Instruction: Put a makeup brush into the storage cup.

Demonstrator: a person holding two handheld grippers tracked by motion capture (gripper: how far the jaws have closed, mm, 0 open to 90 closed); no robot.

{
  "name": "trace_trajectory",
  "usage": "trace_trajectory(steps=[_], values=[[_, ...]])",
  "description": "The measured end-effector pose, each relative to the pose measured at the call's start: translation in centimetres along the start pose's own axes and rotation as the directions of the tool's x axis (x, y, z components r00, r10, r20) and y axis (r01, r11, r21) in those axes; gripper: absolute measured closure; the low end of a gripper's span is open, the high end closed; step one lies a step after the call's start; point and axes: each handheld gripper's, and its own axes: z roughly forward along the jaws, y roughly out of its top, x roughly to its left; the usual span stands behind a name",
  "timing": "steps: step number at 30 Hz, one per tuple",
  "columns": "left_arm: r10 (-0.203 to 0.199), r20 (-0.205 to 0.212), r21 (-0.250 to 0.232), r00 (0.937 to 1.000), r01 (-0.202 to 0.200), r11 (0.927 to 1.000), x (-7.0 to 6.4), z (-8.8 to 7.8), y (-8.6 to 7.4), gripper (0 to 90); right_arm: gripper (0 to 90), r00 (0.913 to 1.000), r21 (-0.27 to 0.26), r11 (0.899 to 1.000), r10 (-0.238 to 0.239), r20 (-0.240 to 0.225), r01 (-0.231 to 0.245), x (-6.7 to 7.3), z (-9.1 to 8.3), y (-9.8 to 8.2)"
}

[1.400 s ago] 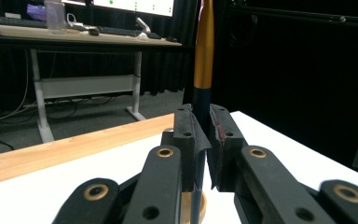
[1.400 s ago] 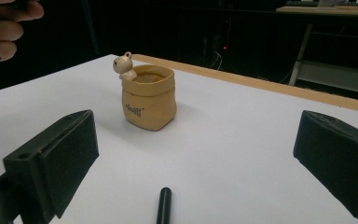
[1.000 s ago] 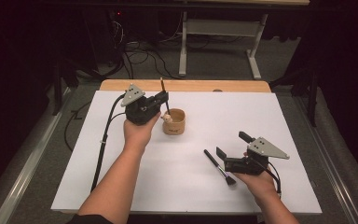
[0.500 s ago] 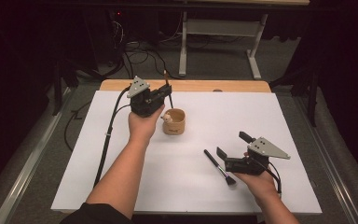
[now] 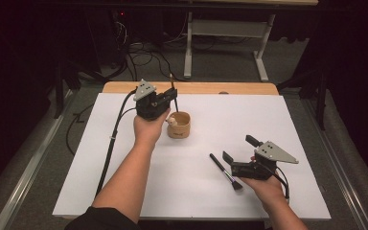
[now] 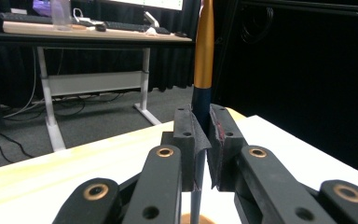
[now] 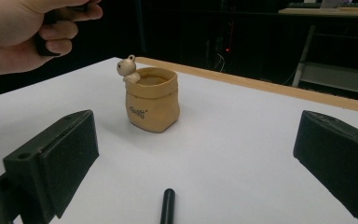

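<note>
On the white table (image 5: 124, 143), left tool (image 6: 204, 140) pinching a brush (image 6: 203, 56); right tool (image 7: 191, 154) spread; pot (image 7: 152, 100) lettering unreadable.

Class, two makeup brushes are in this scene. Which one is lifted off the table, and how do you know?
The brush with the gold and dark handle, clamped upright in the left gripper beside the pot. The black brush lies flat on the table by the right gripper.

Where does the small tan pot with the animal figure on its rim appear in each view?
High view: the tan pot stands near the middle of the white table, beside the left gripper.
Left gripper view: a tan sliver at the bottom edge, probably its rim.
Right gripper view: upper middle, between the open jaws.
Shared landmark: the wooden strip along the table's far edge.
</note>
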Motion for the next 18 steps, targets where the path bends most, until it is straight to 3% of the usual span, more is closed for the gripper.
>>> trace_trajectory(steps=[6, 18], values=[[0.008, -0.006, 0.017, 0.9999, -0.008, 0.9998, 0.0, 0.2, -0.5, 82.7, 1.3, 1.0000, 0.001, 1.000, -0.001, -0.002, 0.001, 0.0, 0.0, 0.0], [-0.031, -0.013, 0.032, 0.9994, 0.031, 0.9990, 0.6, 0.3, -1.7, 82.7, 1.2, 1.0000, -0.003, 1.000, -0.001, -0.006, 0.001, 0.0, 0.0, -0.1]])
